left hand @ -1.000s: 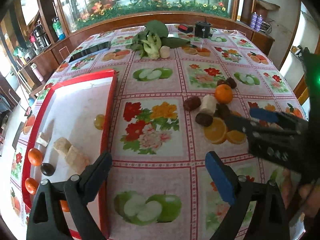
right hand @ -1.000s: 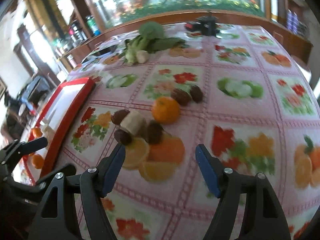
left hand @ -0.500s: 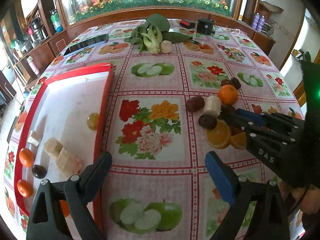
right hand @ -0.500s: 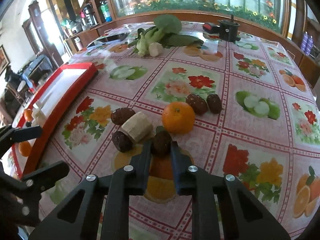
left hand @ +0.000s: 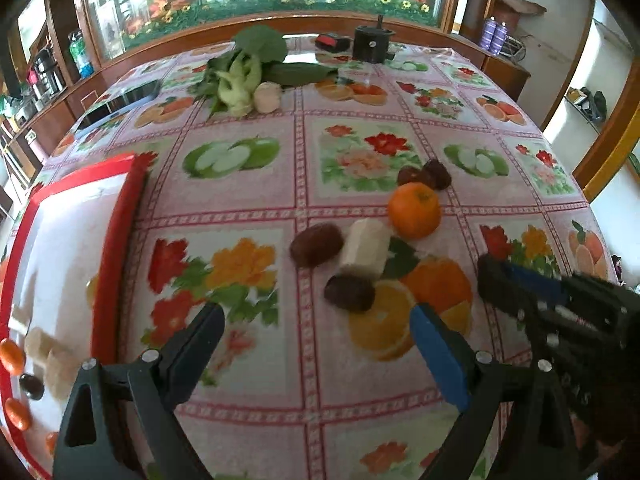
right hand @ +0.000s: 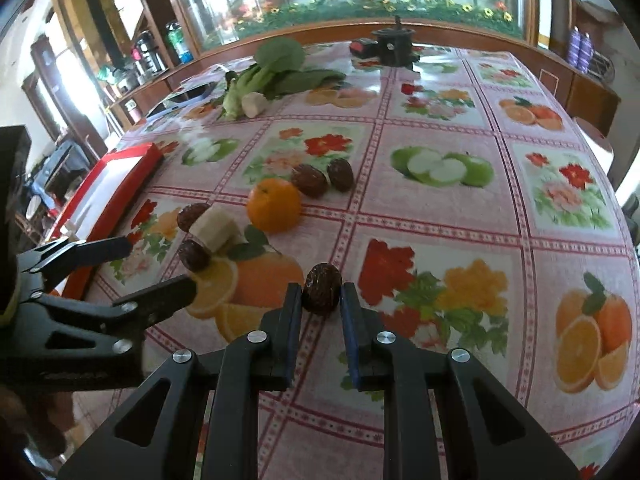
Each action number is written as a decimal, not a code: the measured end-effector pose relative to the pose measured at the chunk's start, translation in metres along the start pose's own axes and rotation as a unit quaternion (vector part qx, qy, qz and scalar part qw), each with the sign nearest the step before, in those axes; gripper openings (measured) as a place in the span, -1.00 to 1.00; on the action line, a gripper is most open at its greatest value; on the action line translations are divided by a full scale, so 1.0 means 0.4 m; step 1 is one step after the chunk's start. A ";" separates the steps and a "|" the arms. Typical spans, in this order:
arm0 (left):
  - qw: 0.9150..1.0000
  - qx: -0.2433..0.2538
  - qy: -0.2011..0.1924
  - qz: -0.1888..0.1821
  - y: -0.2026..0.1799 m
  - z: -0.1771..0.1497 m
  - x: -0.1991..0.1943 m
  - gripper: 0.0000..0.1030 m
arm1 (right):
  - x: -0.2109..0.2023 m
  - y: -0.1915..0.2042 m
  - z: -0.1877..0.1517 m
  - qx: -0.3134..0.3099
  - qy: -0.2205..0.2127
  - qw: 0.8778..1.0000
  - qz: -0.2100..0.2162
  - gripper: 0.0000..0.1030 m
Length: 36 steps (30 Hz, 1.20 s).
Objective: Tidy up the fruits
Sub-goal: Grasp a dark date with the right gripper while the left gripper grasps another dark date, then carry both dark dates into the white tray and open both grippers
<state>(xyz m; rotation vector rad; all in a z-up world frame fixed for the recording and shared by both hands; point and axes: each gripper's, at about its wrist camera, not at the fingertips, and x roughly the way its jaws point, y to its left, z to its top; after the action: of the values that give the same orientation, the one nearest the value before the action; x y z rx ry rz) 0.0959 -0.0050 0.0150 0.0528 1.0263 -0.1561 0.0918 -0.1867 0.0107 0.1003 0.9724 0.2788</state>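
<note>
My right gripper [right hand: 321,294] is shut on a dark brown date [right hand: 322,288] and holds it above the tablecloth. On the cloth lie an orange [right hand: 273,205], a pale banana piece [right hand: 214,222], and several more dates [right hand: 308,180]. My left gripper [left hand: 316,326] is open and empty, low over the cloth near a date [left hand: 349,292], the banana piece [left hand: 366,252] and the orange [left hand: 414,210]. The red-rimmed white tray [left hand: 120,216] at left holds small oranges [left hand: 11,356], banana pieces and a dark fruit. The right gripper [left hand: 486,276] shows at the right of the left wrist view.
Leafy greens [left hand: 244,76] and a garlic bulb [left hand: 267,96] lie at the far side of the table. A black round device [left hand: 372,44] and a small red-black box [left hand: 332,42] stand at the far edge. A dark tablet [left hand: 116,100] lies far left.
The right gripper closed on a date among the fruit pile, then lifted it back and to the right. The left gripper moved forward toward the remaining fruit.
</note>
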 end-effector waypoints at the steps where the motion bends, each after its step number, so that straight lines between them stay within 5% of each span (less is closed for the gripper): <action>1: 1.000 0.000 -0.002 -0.004 -0.003 0.003 0.004 0.50 | -0.002 -0.002 -0.001 0.003 -0.002 1.000 0.001 -0.62; 7: 1.000 0.003 -0.011 -0.029 0.005 0.003 0.010 -0.40 | -0.002 -0.007 0.000 0.014 -0.003 1.000 0.002 -0.62; 12: 0.998 -0.014 -0.013 -0.060 0.025 -0.002 0.005 -0.42 | -0.002 -0.001 -0.001 0.017 -0.006 1.000 -0.002 -0.62; 36: 0.995 -0.034 -0.015 -0.091 0.058 -0.166 -0.127 -0.42 | -0.081 0.087 -0.106 0.025 -0.009 0.999 -0.024 -0.62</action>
<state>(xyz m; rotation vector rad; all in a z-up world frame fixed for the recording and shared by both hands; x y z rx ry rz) 0.0174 0.0311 0.0236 -0.1060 1.0056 -0.2864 0.0331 -0.1641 0.0201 0.1249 0.9627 0.2101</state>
